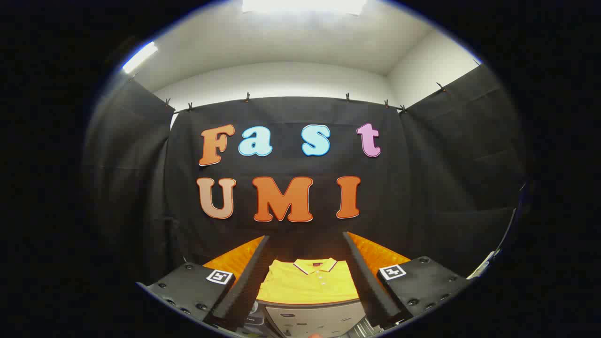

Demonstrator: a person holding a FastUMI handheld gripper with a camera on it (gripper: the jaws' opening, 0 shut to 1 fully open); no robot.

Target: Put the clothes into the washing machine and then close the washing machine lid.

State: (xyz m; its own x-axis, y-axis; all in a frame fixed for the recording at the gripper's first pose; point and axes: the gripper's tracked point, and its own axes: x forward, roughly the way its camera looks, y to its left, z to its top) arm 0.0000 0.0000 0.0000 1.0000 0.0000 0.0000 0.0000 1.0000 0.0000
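Note:
A folded yellow polo shirt (307, 281) with a dark-trimmed collar lies on the orange table top (235, 258), seen between and beyond my two black fingers (244, 286). My gripper (305, 241) is held wide open above it, nothing between the fingers. Just below the shirt, close under the fingers, is the pale grey top of the washing machine (314, 319) with small marks on its panel. Whether its lid is open or closed is hidden from here.
Black cloth walls close the booth behind the table and on both sides. A white wall and ceiling lights are above. A pale object (483, 265) pokes in low at the right, past the right finger.

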